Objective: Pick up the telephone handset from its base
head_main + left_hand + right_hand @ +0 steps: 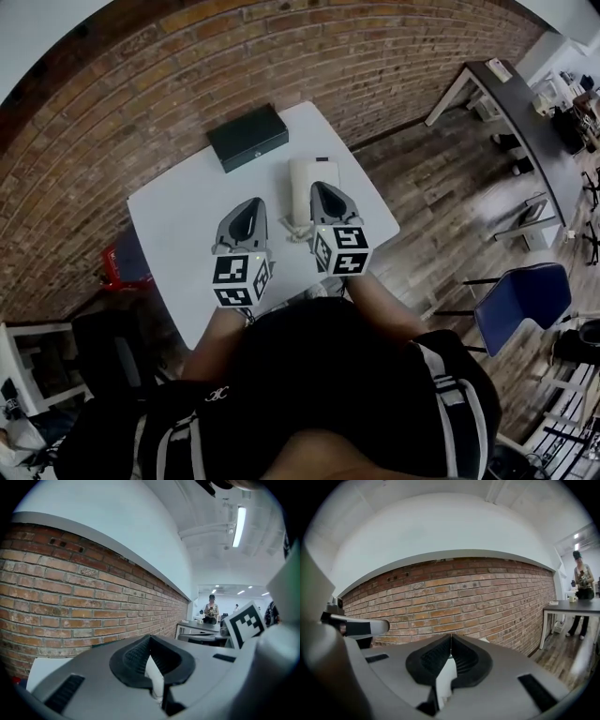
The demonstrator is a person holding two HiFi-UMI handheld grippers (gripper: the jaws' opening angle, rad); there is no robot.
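- Left claw (150,638) and right claw (451,638) are sitting closed and empty.
- Telephone handset (302,192) is looking light, rigid and slick; its slim middle is probably offering the best hold.

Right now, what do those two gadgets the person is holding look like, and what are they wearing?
Both are alike: the left tongs and the right tongs have smooth grey shells tapering to a point, lined with black ribbed pads. Behind each sits a white cube printed with black square markers. The person wears a black top with white stripes.
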